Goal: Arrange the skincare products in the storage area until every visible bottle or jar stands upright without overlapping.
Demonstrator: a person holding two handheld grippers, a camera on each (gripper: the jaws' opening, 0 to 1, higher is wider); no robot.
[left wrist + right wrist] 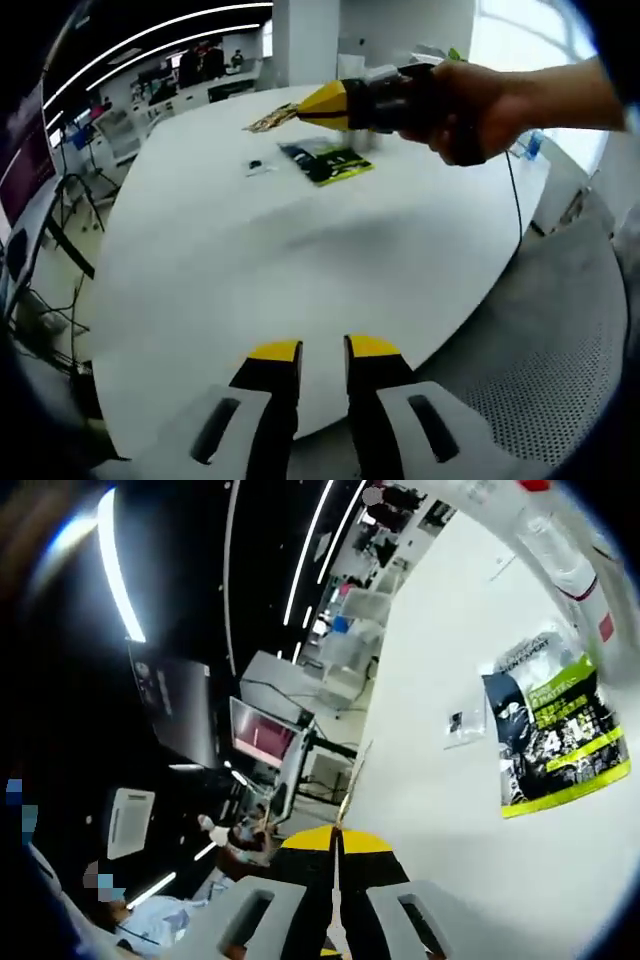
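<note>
Magazine (pixel 326 161) serves as the landmark: a flat, glossy, dark sheet with lime-green bands, lying on the smooth white tabletop (pixel 250 270). In the left gripper view the left tool (pixel 322 352) rises at the tabletop's near edge, well apart from the magazine, its yellow-tipped black jaws parted by a narrow gap and holding nothing. The right tool (pixel 290 115), gripped by a person's hand (pixel 480 105), hovers just beyond the magazine; its yellow wedge-shaped jaws are clenched on a thin, flat, golden-brown strip (pixel 268 121) that sticks out past the tips.

In the right gripper view the right tool (pixel 336 832) has its jaws pressed together, and the strip (pixel 352 780) shows edge-on as a slim straw-coloured sliver between them. The magazine (pixel 555 725) lies off to that tool's side. Beyond the magazine, at the tabletop's far side, stand pale, translucent, cylindrical bottles (pixel 560 555) with reddish bands, well apart from both tools. A small clear packet (pixel 464 723) with a dark spot lies just beside the magazine. I cannot tell what the bottles are made of.
</note>
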